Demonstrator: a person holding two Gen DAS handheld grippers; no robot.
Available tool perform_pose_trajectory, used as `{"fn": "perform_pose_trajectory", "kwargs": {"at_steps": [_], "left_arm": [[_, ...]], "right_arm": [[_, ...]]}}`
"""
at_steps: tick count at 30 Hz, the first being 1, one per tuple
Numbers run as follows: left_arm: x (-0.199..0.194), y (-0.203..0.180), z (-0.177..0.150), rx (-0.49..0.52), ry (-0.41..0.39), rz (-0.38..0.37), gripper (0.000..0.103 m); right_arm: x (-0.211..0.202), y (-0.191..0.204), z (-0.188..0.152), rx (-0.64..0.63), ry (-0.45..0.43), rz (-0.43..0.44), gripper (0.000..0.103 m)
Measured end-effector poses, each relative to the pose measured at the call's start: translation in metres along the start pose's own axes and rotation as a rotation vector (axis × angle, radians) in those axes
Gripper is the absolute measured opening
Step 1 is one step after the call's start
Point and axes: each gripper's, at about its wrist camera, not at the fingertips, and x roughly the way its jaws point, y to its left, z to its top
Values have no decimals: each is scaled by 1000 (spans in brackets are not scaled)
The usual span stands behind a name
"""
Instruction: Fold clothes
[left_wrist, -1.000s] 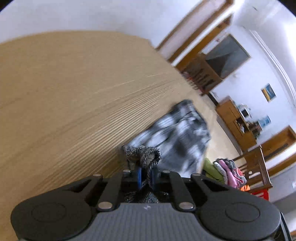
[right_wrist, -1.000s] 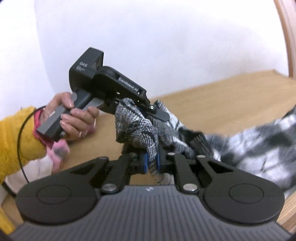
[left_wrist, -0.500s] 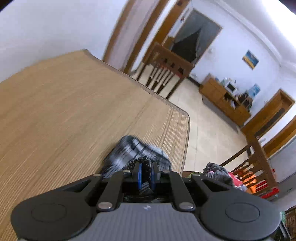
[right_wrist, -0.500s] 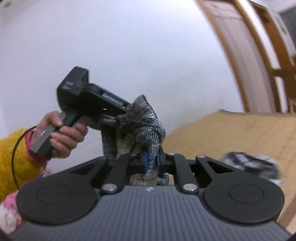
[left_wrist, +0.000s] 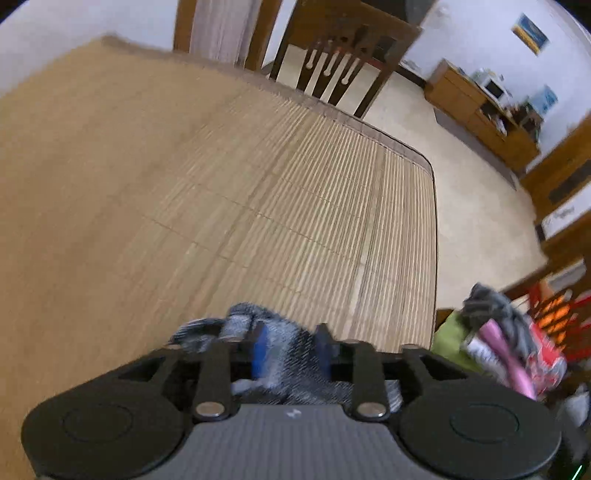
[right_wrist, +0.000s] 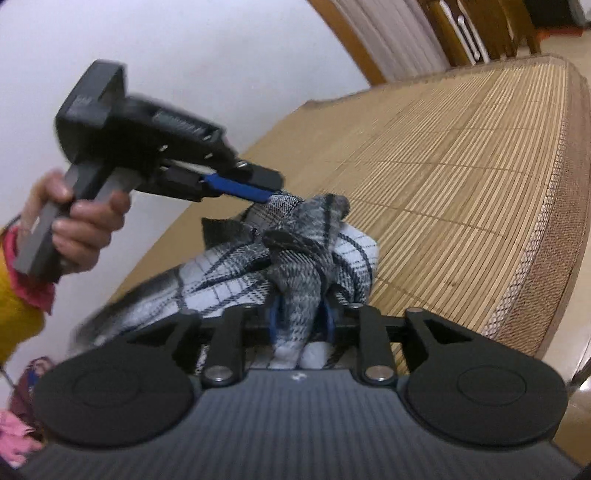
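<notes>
The wide bench under a ribbed tan bamboo mat (left_wrist: 258, 192) fills most of both views and lies bare ahead of the tools, so there is plenty of open surface to lay cloth flat. Its rounded bound edge (right_wrist: 569, 184) runs close on the right, with floor beyond, which limits spreading that way. A dark wooden slat-back chair (left_wrist: 332, 70) stands at the far edge. The grey-and-white checked woven garment (right_wrist: 295, 258) is bunched in a heap near that edge, probably gathered for setting down. The right tool (right_wrist: 301, 317) has a fold of it between its blue pads, jaws opening. The left tool (left_wrist: 290, 350), gripped by a hand (right_wrist: 81, 229), is opening too, cloth lying between its parted pads, seemingly letting go.
</notes>
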Motion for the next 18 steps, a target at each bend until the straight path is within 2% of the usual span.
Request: {"fn": "perform_pose_trajectory", "kwargs": {"at_steps": [1,2,4,5,6,8,11,13,16,18], "left_arm": [[-16,-3,-7,33,-17,41,57],[-29,-2,-11,56,-39,79,60],[-65,-2,-36,61,-84,134,67],[-84,-1,-49,62,-106,161,72],[-98,1,-62,37,-114,185,73],[-121,10,-96,-31,-128,220,73],[-146,21,-153,-154,-161,224,73],[-152,25,-186,-217,-171,163,72],[-154,25,-219,-297,-157,82,72],[-151,21,-226,-323,-153,56,72]], "right_arm": [[2,-9,13,19,1,9,39],[-1,-17,22,31,-9,5,50],[-15,-20,29,17,-54,-60,65],[-23,-18,33,-1,-77,-99,67],[-31,-16,36,-17,-91,-120,67],[-35,-7,39,-40,-73,-93,67],[-41,14,38,-90,-29,-27,67],[-38,28,33,-133,4,11,67],[-23,50,32,-271,62,79,67],[-8,63,39,-381,116,108,67]]}}
